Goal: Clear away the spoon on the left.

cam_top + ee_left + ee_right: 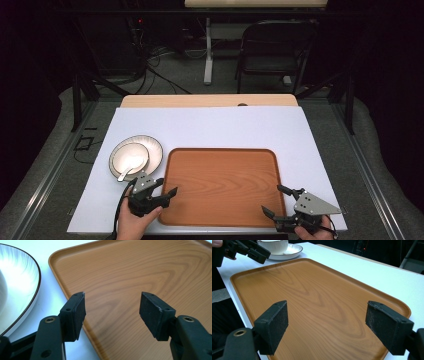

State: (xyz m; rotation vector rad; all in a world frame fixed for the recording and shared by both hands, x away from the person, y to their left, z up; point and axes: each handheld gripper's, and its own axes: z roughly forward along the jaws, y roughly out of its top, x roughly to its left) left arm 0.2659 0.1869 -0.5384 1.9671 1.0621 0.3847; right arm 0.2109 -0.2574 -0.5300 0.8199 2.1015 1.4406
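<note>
left claw [166, 186]: spread wide, holds nothing | right claw [276, 200]: spread wide, holds nothing | tray [222, 187]: bare, on white tabletop [210, 125] | bowl [129, 159]: on plate [152, 145] beside tray | progress: nothing moved yet

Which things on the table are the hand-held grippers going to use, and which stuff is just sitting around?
Likely part of the job:
- wooden tray, between the two open grippers
- plate with the bowl and spoon, beside the left hand-held gripper
- right hand-held gripper

Just lying about:
- folding chair behind the table
- cables on the floor
- white table cover
</note>
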